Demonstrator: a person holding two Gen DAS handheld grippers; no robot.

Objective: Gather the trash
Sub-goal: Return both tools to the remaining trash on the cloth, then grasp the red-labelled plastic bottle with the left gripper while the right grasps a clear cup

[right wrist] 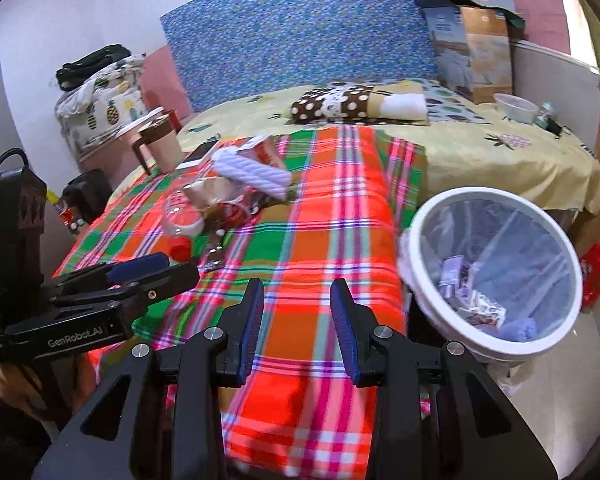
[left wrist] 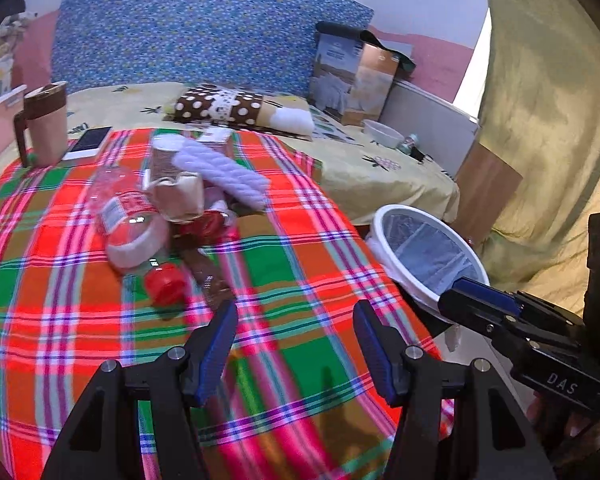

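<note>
Red, green and pink plaid cloth (left wrist: 300,280) covers the near part of the bed; the trash lies on it in one loose pile toward the far left. Pile contents: a clear plastic bottle (left wrist: 128,216) on its side with a red-and-white label, a red bottle cap (left wrist: 165,283) just nearer than it, a crumpled beige paper cup (left wrist: 180,196), a red wrapper (left wrist: 208,224), a dark transparent wrapper strip (left wrist: 208,276) running toward the camera, and a white ribbed roll (left wrist: 228,176) leaning across the far side. Items in the pile touch or overlap; exact contacts are blurred.

White bin (right wrist: 496,276) with a clear liner stands on the floor just right of the bed's near corner. It already holds a few small cartons and a pale crumpled wad.

Left gripper (left wrist: 296,344): jaws wide apart, nothing between them, above the cloth, near side of the pile; the wrapper strip ends just beyond its left finger. Right gripper (right wrist: 298,316): jaws apart at a narrower gap, empty, over bare plaid cloth between pile and bin.

Further out: a brown-and-cream mug (left wrist: 44,124) and a white phone (left wrist: 88,142) at the cloth's far left edge, a polka-dot pillow (left wrist: 220,106) on the yellow sheet, a white bowl (left wrist: 382,133) at far right, a blue patterned headboard (left wrist: 204,28) behind.
</note>
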